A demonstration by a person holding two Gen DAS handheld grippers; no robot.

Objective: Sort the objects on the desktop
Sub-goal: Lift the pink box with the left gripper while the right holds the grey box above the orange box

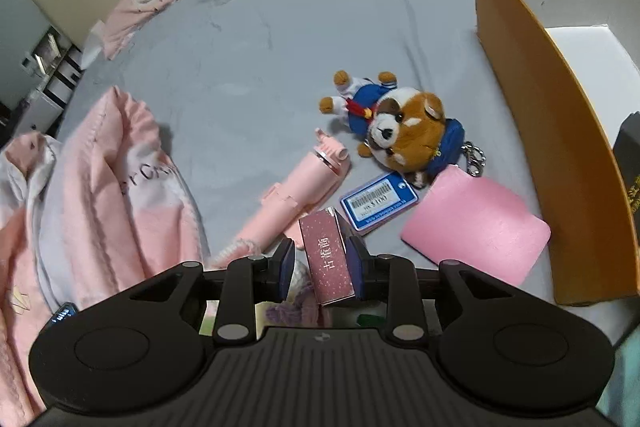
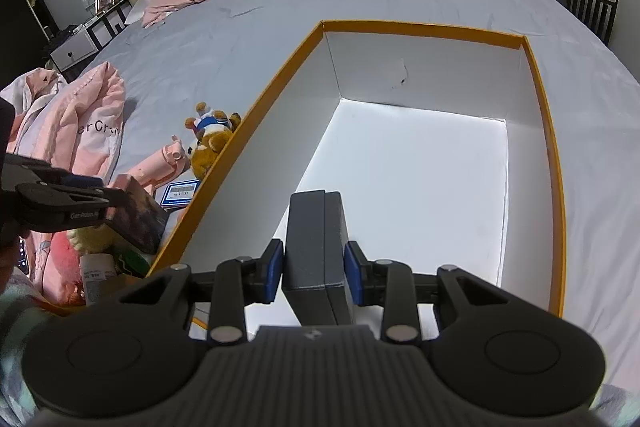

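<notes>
The orange box (image 2: 544, 115), white inside and open at the top, sits on the grey bed sheet (image 1: 248, 39); in the right wrist view it fills the centre, and in the left wrist view its long wall runs from 1 o'clock down to 4 o'clock. The right gripper (image 2: 314, 269) hangs over the box's near end, its blue pads pressed on both flanks of a dark grey box (image 2: 316, 239) held upright above the white floor. The left gripper (image 1: 322, 263) is set narrow around a small pink box (image 1: 326, 255) with white characters on its face; the right pad lies against the box, while at the left pad a thin gap seems to show, so I cannot tell how firm the grip is. In the right wrist view that same gripper shows at 9 o'clock with the pink box at its tip, just outside the orange wall. On the sheet beyond the left gripper lie a pink bottle (image 1: 304, 179) at 12 o'clock, a plush dog (image 1: 400, 123) at 1 o'clock with a blue tag (image 1: 378, 203) beside it, and a pink pad (image 1: 476, 227) at 2 o'clock, near the orange wall. A pink garment (image 1: 120, 187) is heaped at 9 o'clock
</notes>
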